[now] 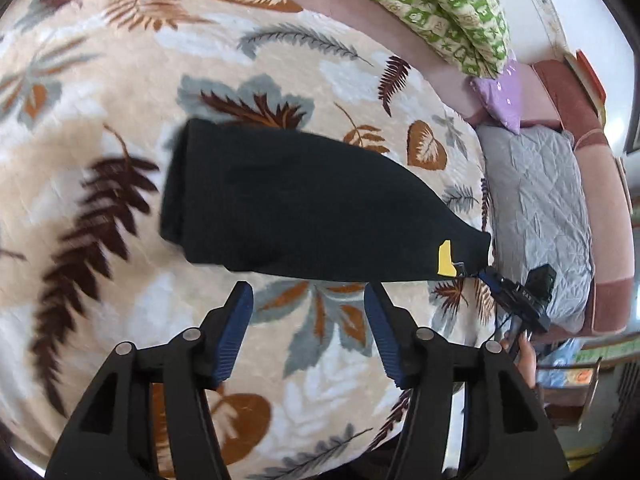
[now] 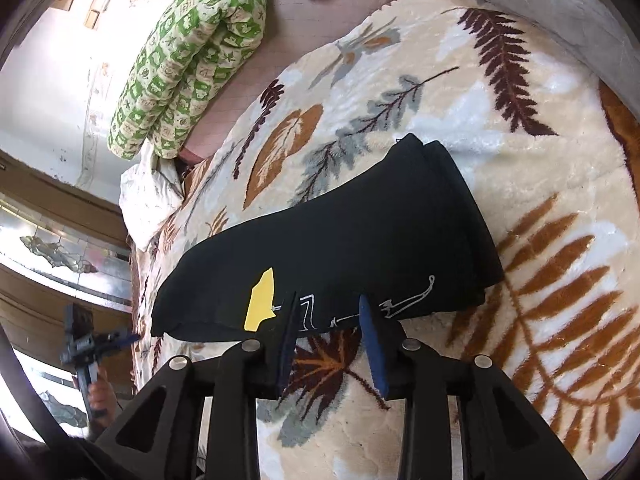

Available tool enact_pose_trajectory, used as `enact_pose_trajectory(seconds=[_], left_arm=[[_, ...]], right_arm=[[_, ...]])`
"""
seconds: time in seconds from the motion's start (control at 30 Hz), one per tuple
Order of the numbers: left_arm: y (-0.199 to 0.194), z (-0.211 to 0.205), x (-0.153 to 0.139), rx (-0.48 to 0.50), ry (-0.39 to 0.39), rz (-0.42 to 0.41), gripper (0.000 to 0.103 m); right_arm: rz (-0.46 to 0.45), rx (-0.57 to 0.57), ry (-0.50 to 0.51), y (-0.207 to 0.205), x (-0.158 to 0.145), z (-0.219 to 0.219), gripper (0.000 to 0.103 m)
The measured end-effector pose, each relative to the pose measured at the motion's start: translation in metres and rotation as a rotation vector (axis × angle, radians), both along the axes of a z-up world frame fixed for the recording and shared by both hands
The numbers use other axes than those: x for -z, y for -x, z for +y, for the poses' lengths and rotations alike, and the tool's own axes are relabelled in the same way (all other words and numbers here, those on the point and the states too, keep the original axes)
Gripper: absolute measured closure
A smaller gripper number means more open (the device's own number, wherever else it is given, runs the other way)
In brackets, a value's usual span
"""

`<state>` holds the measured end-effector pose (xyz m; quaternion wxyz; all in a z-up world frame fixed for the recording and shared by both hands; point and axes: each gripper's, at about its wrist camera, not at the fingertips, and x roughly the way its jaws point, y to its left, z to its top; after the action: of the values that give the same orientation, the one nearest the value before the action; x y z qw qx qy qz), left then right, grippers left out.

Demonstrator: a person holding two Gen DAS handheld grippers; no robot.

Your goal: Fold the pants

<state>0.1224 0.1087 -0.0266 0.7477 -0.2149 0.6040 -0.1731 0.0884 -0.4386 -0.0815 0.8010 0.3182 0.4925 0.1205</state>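
Note:
The black pants (image 1: 296, 204) lie folded in a compact bundle on the leaf-patterned blanket (image 1: 120, 80), with a yellow patch (image 1: 445, 258) near one end. My left gripper (image 1: 308, 300) is open and empty, just short of the bundle's near edge. In the right wrist view the pants (image 2: 360, 236) show the yellow patch (image 2: 261, 300) and white line print. My right gripper (image 2: 330, 312) is open, its fingertips at the bundle's near edge, not closed on the cloth. The right gripper also shows in the left wrist view (image 1: 516, 296), the left one in the right wrist view (image 2: 96, 344).
A green patterned quilt (image 1: 436, 8) and a purple pillow (image 1: 500, 92) lie at the head of the bed. A grey quilted pad (image 1: 536, 208) lies beside the blanket. A white cloth (image 2: 148, 196) sits near the quilt. A glass-fronted cabinet (image 2: 60, 256) stands by the bed.

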Motion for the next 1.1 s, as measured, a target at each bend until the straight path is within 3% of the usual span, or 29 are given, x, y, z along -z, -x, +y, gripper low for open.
enact_pose_trajectory(seconds=[0.13,0.27,0.77,0.87,1.0,1.03,1.1], left_arm=[[-0.002,0.002,0.022,-0.084,0.080,0.037,0.046],[-0.010,0.004,0.036,-0.174,0.098,0.040,0.046],[-0.029,0.005,0.056,-0.230,0.041,0.074,0.047],[-0.034,0.003,0.060,-0.231,0.025,0.092,0.047],[-0.040,0.001,0.061,-0.241,0.017,0.104,0.047],[-0.041,0.001,0.062,-0.246,0.012,0.110,0.049],[-0.043,0.002,0.063,-0.257,-0.005,0.120,0.061]], right_arm=[[0.006,0.006,0.001,0.001,-0.002,-0.001,0.070],[0.002,0.008,0.007,0.003,-0.005,-0.005,0.067],[-0.008,0.180,0.002,-0.009,-0.004,-0.047,0.065],[-0.014,0.182,0.013,-0.016,-0.002,-0.046,0.059],[-0.006,0.179,0.133,-0.025,-0.001,-0.041,0.058],[-0.028,0.185,0.178,-0.025,-0.005,-0.040,0.057],[-0.033,0.172,0.143,-0.027,-0.002,-0.041,0.050]])
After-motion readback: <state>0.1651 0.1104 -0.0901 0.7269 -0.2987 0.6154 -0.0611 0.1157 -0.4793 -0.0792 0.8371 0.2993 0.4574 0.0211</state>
